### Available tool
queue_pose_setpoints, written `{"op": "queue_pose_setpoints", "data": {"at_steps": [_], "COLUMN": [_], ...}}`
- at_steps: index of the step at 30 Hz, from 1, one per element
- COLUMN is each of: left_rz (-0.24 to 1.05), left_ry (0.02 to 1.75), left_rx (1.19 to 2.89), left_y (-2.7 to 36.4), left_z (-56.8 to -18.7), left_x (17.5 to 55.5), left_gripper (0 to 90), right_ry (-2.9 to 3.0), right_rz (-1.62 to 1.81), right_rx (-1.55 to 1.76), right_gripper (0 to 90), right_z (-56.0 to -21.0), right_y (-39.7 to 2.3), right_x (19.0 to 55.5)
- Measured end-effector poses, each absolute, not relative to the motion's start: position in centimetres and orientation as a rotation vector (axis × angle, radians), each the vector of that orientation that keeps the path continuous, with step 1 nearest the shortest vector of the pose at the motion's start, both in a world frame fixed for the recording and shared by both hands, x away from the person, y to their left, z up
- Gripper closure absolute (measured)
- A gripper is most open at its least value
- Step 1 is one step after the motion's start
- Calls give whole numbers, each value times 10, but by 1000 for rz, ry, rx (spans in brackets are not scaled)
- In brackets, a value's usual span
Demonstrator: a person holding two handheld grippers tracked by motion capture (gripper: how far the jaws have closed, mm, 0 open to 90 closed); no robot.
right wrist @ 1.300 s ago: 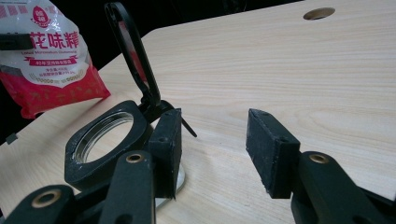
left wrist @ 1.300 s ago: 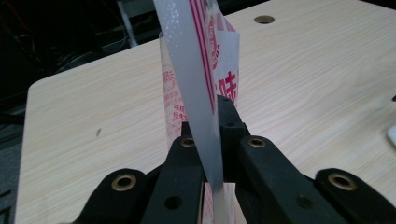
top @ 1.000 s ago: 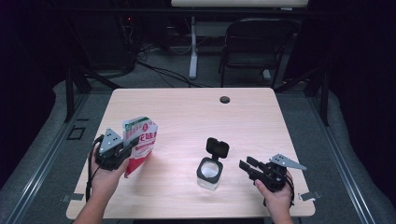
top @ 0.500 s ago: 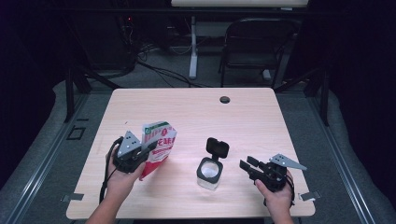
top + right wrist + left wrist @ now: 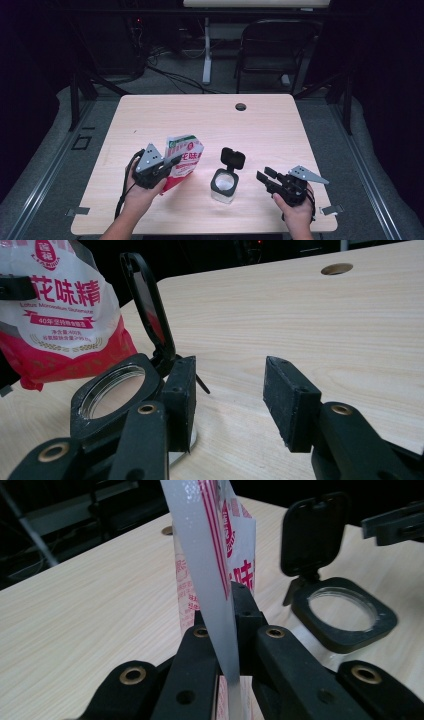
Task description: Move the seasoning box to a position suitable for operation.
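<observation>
left claw (image 5: 167, 165) pinching red-and-white bag (image 5: 182, 155) by its edge, bag upright above desk (image 5: 280, 125) | open-lidded jar (image 5: 224, 182) just right of that claw, between both claws | right claw (image 5: 264, 177) spread, nothing between, jar just to its left

Counter (image 5: 280, 125): carries the jar; a chair (image 5: 272, 47) stands behind its far edge.
Jar (image 5: 223, 185): near the front edge, about mid-width, lid hinged up at its far side.
Bag (image 5: 182, 159): just left of the jar, apart from it.
Left hand-held gripper (image 5: 172, 163): at the bag's left side.
Right hand-held gripper (image 5: 264, 176): right of the jar, apart from it.
Hole (image 5: 240, 106): in the counter, well behind the jar.
</observation>
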State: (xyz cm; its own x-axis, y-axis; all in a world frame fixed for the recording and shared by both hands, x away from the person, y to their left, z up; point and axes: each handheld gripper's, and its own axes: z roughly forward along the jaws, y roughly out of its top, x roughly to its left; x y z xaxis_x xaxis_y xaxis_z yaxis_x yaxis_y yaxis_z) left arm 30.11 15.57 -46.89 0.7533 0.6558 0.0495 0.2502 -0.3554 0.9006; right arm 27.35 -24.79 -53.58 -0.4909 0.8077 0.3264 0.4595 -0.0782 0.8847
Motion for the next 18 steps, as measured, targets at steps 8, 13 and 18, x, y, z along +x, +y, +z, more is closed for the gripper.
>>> {"op": "queue_pose_setpoints", "data": {"at_steps": [8, 13, 18], "left_rz": [438, 379, 375], "left_ry": [653, 688, 709], "left_rx": [1923, 1905, 1914], "left_y": [156, 168, 174], "left_z": [-480, -489, -496], "left_x": [293, 289, 284], "left_gripper": [900, 900, 900], "right_ry": [1880, 1916, 1935], "right_rz": [1563, 1532, 1577], "right_rx": [1295, 1252, 1231], "right_gripper": [565, 554, 537], "right_z": [-523, -515, -506], "right_y": [-237, -233, -229], "right_x": [269, 268, 266]}}
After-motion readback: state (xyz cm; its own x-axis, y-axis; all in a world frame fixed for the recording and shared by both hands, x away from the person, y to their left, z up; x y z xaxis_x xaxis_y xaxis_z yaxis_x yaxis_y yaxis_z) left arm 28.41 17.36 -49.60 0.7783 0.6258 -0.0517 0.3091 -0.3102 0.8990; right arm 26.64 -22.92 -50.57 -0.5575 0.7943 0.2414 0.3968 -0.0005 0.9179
